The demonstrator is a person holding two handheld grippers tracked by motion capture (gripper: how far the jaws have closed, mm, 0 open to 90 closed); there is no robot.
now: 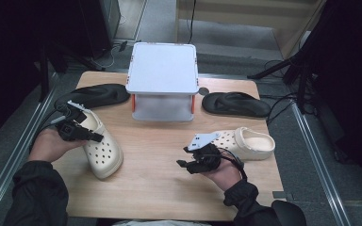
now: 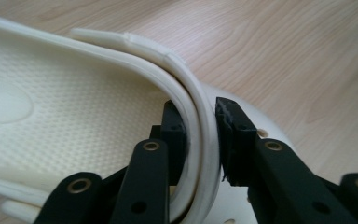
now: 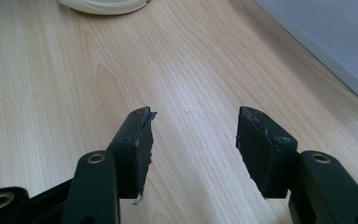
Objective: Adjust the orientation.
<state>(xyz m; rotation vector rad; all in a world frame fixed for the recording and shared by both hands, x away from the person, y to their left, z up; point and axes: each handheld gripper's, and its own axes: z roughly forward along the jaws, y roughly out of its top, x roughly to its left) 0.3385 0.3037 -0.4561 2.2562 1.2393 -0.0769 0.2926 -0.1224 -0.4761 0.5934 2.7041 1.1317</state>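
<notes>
A cream perforated clog lies at the left of the wooden table, toe toward me. My left gripper is shut on it. In the left gripper view the gripper has one pad inside the shoe and one outside. Both pads press the clog's side rim and the folded heel strap between them. A second cream clog lies on its side at the right. My right gripper hovers just left of it, open, with bare wood between its jaws.
A white two-tier stand with orange posts sits at the back centre; its edge shows in the right gripper view. Black sandals lie on either side of it, one at the left and one at the right. A pale shoe edge shows ahead of the right gripper.
</notes>
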